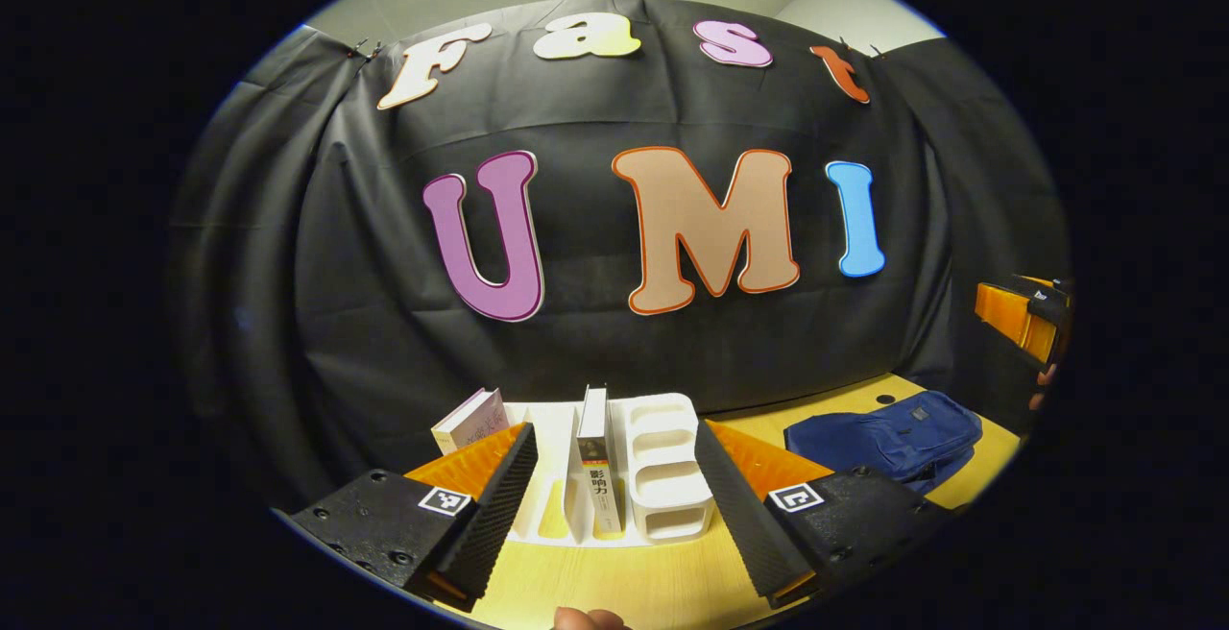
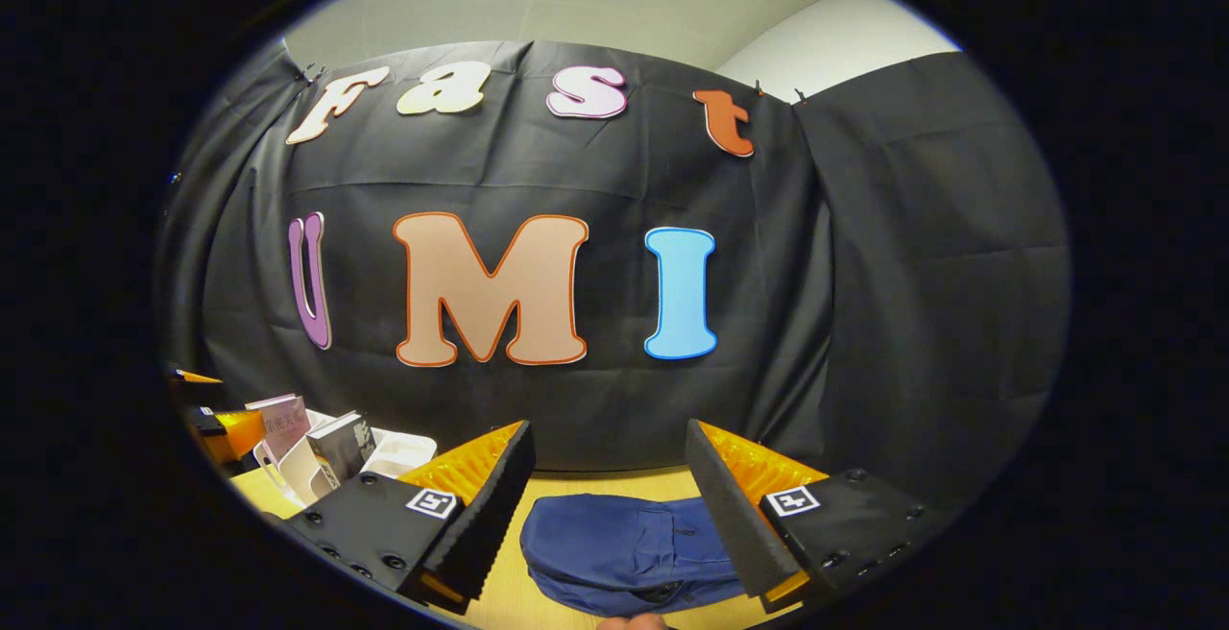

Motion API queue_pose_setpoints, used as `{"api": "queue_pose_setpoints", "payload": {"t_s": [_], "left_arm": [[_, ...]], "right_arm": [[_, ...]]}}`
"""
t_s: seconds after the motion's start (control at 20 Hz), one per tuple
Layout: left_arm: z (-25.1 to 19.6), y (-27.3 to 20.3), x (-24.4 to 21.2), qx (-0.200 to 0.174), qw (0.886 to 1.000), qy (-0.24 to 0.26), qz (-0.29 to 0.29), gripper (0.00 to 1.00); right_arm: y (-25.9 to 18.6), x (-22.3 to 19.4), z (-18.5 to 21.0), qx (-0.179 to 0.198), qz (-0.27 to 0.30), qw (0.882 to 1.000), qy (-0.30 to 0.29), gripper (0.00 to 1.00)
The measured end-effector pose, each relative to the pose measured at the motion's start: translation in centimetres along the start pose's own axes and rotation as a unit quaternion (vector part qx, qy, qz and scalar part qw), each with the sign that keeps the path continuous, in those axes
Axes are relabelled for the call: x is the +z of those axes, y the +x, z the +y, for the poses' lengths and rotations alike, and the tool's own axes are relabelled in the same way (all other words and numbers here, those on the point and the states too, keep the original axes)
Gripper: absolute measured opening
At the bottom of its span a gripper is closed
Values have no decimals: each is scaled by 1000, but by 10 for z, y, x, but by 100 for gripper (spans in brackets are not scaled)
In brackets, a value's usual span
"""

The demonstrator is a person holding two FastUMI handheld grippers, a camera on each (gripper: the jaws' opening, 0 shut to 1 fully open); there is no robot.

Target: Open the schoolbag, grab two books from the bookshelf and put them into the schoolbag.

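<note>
A white bookshelf [image 1: 662, 462] stands on the wooden table, holding an upright book [image 1: 597, 462] in its middle and a pale book [image 1: 470, 421] leaning at its left end. My left gripper [image 1: 614, 505] hovers open just in front of the shelf, with the upright book in line between its fingers but farther off. A dark blue schoolbag [image 1: 888, 438] lies flat to the right. In the right gripper view the schoolbag [image 2: 624, 544] lies right ahead, and my right gripper [image 2: 610, 515] is open above its near side, holding nothing. The bookshelf [image 2: 384, 452] and books [image 2: 341, 443] sit at far left.
The wooden table [image 1: 614, 582] ends at the black cloth wall behind the shelf and bag. The other gripper [image 1: 1023, 318] shows at the right edge of the left gripper view. A fingertip [image 1: 586, 618] shows at the bottom edge.
</note>
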State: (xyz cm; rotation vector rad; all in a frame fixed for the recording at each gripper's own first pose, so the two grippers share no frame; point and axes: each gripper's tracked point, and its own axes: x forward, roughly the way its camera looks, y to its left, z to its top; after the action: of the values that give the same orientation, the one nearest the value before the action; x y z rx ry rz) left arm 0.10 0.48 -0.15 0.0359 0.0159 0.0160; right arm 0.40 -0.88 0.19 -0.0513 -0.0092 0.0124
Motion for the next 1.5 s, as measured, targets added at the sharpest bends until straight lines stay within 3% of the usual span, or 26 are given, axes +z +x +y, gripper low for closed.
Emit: {"api": "queue_pose_setpoints", "payload": {"t_s": [0.05,0.4,0.55,0.7,0.75,0.8,0.95,1.05,1.1,1.2,1.3,1.35,1.4,1.45,1.5], "left_arm": [[-2,-1,1,0,1000,2,-3,96],[9,3,-1,12,1000,10,1,96],[14,4,-6,19,1000,7,7,96],[18,6,-8,26,1000,6,12,96],[20,6,-9,28,999,7,14,100],[22,7,-10,32,999,7,15,96],[27,7,-12,40,999,4,16,96],[32,7,-11,47,999,3,15,96],[35,8,-10,50,999,2,14,96],[39,7,-11,57,998,3,14,96],[45,6,-12,64,998,2,14,96],[46,6,-13,66,998,2,16,96],[48,5,-14,69,997,2,17,96],[50,4,-13,71,997,1,17,96],[53,4,-13,75,997,1,17,96]], "right_arm": [[-1,-3,-1,0,3,1000,-1,98],[6,-18,-8,7,21,999,-23,99],[12,-35,-7,29,34,996,-82,100],[17,-54,1,68,44,981,-179,99],[18,-62,6,85,45,973,-212,99],[20,-72,13,102,45,964,-241,98],[22,-111,29,151,51,930,-332,98],[21,-144,36,182,67,901,-387,93],[22,-163,38,199,77,886,-413,98],[24,-201,38,224,99,852,-462,98],[23,-237,35,242,119,828,-492,98],[24,-248,34,246,129,819,-502,93],[28,-261,31,250,140,811,-511,98],[35,-269,28,249,149,801,-523,88],[39,-276,28,250,152,794,-533,88]]}}
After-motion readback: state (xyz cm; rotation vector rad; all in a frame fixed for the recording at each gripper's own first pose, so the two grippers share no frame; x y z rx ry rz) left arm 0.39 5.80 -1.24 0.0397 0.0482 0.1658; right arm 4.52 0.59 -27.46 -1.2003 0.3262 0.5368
